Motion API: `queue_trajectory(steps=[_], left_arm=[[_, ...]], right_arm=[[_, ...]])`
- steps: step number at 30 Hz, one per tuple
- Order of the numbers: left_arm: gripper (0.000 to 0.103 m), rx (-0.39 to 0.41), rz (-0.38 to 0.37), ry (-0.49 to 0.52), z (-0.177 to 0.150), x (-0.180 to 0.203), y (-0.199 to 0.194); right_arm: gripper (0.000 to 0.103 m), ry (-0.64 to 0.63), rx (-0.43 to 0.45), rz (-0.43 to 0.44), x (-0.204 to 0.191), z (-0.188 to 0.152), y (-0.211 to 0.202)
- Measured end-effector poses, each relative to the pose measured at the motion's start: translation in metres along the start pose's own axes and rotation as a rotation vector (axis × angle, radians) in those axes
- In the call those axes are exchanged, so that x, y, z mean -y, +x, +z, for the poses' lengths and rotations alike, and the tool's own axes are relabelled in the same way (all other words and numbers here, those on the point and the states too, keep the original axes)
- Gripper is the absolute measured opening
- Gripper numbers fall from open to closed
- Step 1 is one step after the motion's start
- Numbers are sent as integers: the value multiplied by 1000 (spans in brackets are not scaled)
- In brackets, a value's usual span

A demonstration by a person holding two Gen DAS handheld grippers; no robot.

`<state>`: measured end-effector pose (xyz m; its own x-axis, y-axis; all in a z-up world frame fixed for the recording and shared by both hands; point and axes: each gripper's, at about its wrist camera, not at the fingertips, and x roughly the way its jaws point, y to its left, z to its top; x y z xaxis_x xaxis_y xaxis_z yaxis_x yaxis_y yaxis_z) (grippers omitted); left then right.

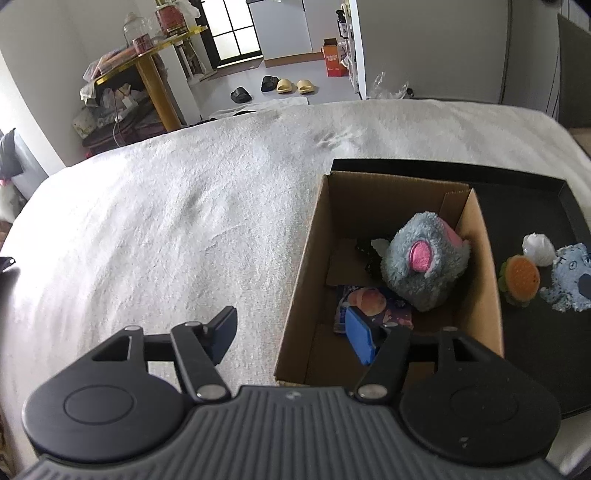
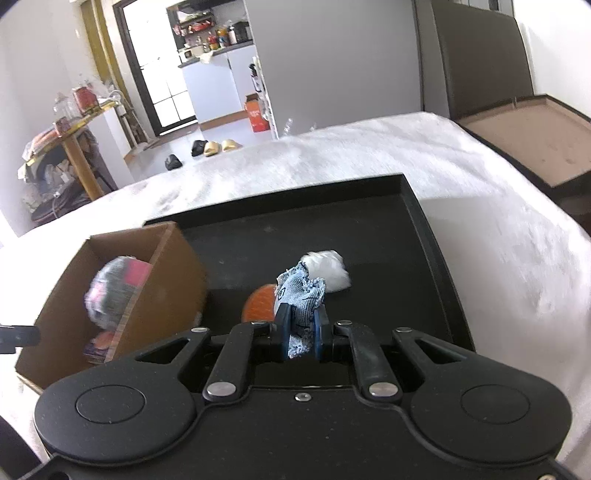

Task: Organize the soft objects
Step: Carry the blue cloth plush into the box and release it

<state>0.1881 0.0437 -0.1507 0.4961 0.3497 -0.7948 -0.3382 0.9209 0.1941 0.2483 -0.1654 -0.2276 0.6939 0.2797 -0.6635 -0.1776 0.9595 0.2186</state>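
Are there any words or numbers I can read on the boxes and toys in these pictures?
No text can be read for sure.
Orange carton on the floor: it has white lettering, too small and blurred to read.
Red tin on the gold shelf: label print, too blurred.
Colourful packet inside the cardboard box: pictures only, no clear words.
Blue-grey plush held in the right gripper: no label seen.

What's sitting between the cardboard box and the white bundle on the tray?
The burger toy lies between the cardboard box and the white bundle on the black tray, clearest in the left wrist view.
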Motion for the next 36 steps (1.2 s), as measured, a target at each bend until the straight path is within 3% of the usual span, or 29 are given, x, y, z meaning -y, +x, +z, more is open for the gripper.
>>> queue_trajectory(steps=[17, 36], left_arm=[[63, 13, -72, -54, -5, -24, -2], [63, -80, -179, -112, -6, -40, 20]], right_arm=[[13, -126, 54, 29, -69, 14, -27], [13, -274, 33, 104, -142, 28, -24]])
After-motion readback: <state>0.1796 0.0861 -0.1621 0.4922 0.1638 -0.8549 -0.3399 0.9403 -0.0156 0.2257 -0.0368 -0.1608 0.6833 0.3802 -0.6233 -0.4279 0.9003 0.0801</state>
